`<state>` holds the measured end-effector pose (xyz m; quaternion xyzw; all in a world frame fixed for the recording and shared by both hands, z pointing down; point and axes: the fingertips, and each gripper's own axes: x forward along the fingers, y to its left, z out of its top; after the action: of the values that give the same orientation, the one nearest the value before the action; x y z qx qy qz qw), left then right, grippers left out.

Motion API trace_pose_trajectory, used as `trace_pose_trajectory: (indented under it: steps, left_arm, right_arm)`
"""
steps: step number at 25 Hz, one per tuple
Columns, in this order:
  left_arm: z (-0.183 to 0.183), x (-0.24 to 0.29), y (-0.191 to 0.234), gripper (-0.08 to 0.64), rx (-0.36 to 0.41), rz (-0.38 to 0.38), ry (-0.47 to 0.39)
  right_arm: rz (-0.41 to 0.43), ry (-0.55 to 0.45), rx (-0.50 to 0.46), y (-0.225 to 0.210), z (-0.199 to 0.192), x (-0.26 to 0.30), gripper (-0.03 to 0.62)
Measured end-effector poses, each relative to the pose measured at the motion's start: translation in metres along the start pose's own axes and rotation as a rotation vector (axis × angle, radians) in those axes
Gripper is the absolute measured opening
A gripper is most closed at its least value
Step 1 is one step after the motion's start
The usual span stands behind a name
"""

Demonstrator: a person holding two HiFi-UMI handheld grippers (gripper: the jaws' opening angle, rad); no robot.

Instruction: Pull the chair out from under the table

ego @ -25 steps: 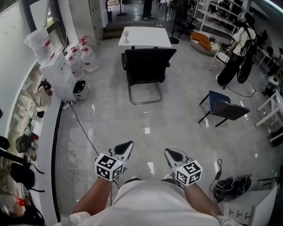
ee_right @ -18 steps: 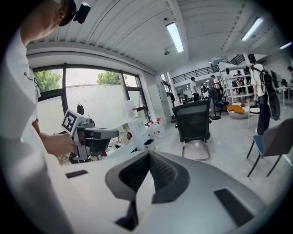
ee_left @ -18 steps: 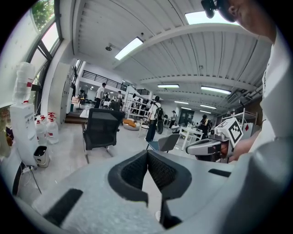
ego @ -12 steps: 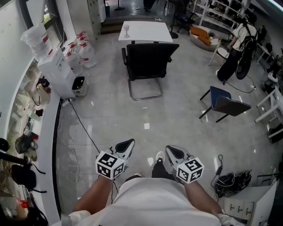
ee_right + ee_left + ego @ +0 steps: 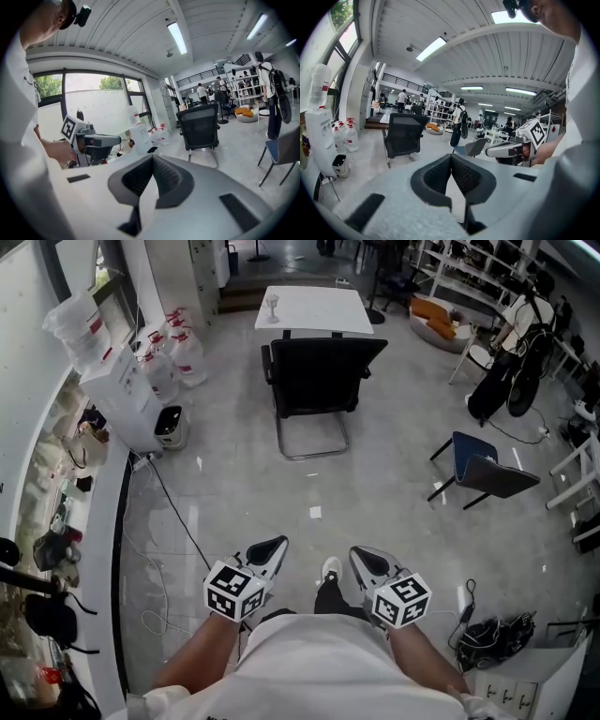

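The black office chair (image 5: 323, 376) stands well ahead of both grippers, far across the glossy grey floor (image 5: 375, 493). Its mesh back faces the person and its seat end is pushed against the near edge of the white table (image 5: 314, 308). How far the seat reaches under the top is hidden by the backrest.

The left gripper (image 5: 272, 546) and the right gripper (image 5: 360, 559) are held low in front of the person's body, side by side and pointing toward the chair. Each has its jaws pressed together with nothing between them.

The only print close by is the black-and-white square pattern on each gripper's cube. The red labels on the clear water jugs (image 5: 183, 352) are too small to read.

A stemmed glass (image 5: 273, 306) stands on the table. Left of the chair there are a white water dispenser (image 5: 127, 395) and a small white bin (image 5: 169, 427). A black cable (image 5: 173, 512) trails from there over the floor to the left of the grippers. To the right a blue chair (image 5: 487, 472) sits apart from the black one, and a black bag (image 5: 492, 634) lies on the floor near the right gripper. The person's shoe (image 5: 330, 569) shows between the two grippers.
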<state>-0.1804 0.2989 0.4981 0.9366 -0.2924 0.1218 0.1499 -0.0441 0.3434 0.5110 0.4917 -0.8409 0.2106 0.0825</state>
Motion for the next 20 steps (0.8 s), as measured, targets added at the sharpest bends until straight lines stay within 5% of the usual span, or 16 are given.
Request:
trace_pose_trajectory:
  steps: [20]
  left_arm:
    - [0.105,0.169,0.089,0.009,0.006,0.071,-0.004]
  right_arm:
    - [0.077,-0.052,-0.007,-0.170,0.122,0.111,0.006]
